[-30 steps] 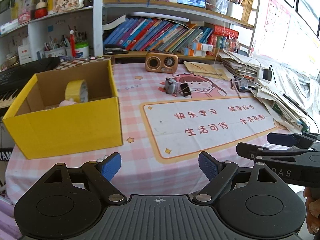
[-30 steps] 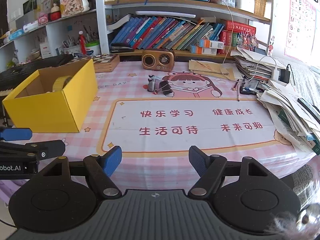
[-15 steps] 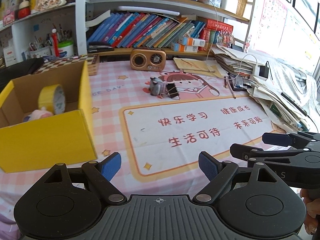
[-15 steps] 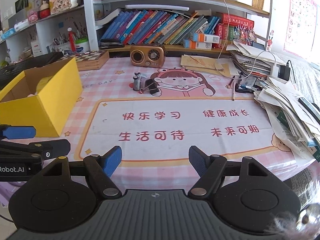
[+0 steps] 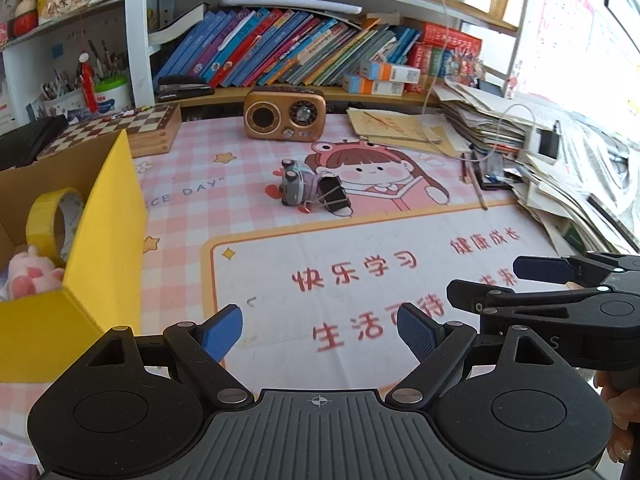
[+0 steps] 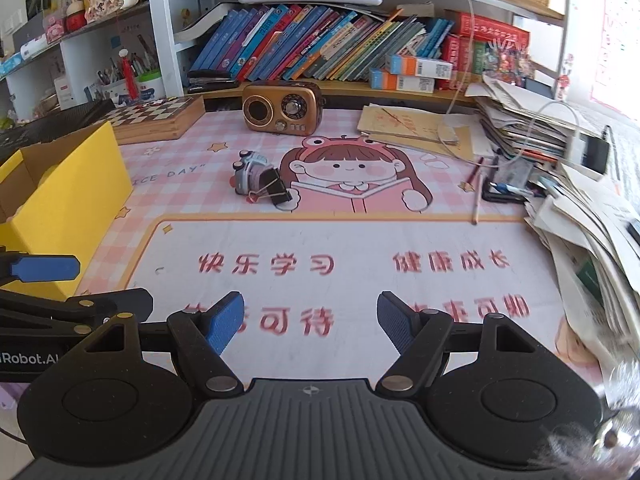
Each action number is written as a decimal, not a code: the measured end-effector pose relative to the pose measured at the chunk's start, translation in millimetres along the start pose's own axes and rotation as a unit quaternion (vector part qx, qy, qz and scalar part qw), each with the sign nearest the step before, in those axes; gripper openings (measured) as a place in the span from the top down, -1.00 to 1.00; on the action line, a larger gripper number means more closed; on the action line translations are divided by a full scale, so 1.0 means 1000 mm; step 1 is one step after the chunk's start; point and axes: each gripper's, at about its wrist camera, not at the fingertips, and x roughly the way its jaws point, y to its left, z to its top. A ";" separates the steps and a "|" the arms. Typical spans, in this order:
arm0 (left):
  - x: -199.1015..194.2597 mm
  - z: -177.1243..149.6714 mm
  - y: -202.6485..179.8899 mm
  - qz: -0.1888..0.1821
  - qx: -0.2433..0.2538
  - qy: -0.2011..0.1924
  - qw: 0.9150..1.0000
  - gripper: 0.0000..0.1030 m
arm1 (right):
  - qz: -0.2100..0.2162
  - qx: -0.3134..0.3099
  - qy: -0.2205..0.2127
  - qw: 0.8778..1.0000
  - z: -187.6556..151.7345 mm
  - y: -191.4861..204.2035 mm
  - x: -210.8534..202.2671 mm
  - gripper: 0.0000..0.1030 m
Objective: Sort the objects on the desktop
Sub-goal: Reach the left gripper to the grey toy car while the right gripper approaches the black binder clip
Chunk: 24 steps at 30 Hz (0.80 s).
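Observation:
A small grey toy car (image 5: 294, 185) (image 6: 248, 174) lies on the pink desk mat with a black binder clip (image 5: 335, 197) (image 6: 275, 191) against it, well ahead of both grippers. My left gripper (image 5: 320, 334) stands open over the mat's front part with nothing between its blue pads. My right gripper (image 6: 310, 322) is open too and empty; it shows at the right edge of the left wrist view (image 5: 520, 280). The yellow box (image 5: 100, 240) (image 6: 68, 204) at the left holds a yellow tape roll (image 5: 54, 220) and a pink plush toy (image 5: 30, 274).
A brown retro radio (image 5: 285, 113) (image 6: 282, 107) stands at the back of the mat. A chessboard box (image 5: 136, 126) sits behind the yellow box. Stacked papers (image 6: 592, 220) and pens (image 6: 476, 196) crowd the right side. Bookshelves (image 6: 320, 48) rise behind the desk.
Both grippers have moved to the right along the desk's front and slightly forward; the yellow box has slid toward the left edge of both views. Jaw openings look the same.

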 end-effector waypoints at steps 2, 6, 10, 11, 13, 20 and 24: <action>0.005 0.005 0.000 0.010 -0.005 0.003 1.000 -0.69 | 0.010 -0.004 0.002 1.000 0.008 -0.005 0.011 -0.39; 0.015 0.013 0.003 0.031 -0.021 0.011 0.999 -0.69 | 0.037 -0.017 0.008 0.999 0.024 -0.010 0.034 -0.39; 0.024 0.022 0.006 0.051 -0.031 0.016 0.998 -0.69 | 0.065 -0.042 0.015 0.997 0.040 -0.010 0.062 -0.39; 0.027 0.024 0.007 0.055 -0.032 0.018 0.998 -0.69 | 0.070 -0.049 0.016 0.996 0.044 -0.010 0.069 -0.38; 0.034 0.029 0.008 0.063 -0.032 0.022 0.997 -0.69 | 0.082 -0.067 0.017 0.994 0.054 -0.009 0.085 -0.33; 0.059 0.047 0.014 0.089 -0.039 0.029 0.995 -0.69 | 0.112 -0.105 0.019 0.988 0.089 -0.007 0.138 -0.15; 0.069 0.058 0.017 0.099 -0.041 0.028 0.994 -0.69 | 0.127 -0.126 0.023 0.984 0.098 -0.002 0.160 -0.11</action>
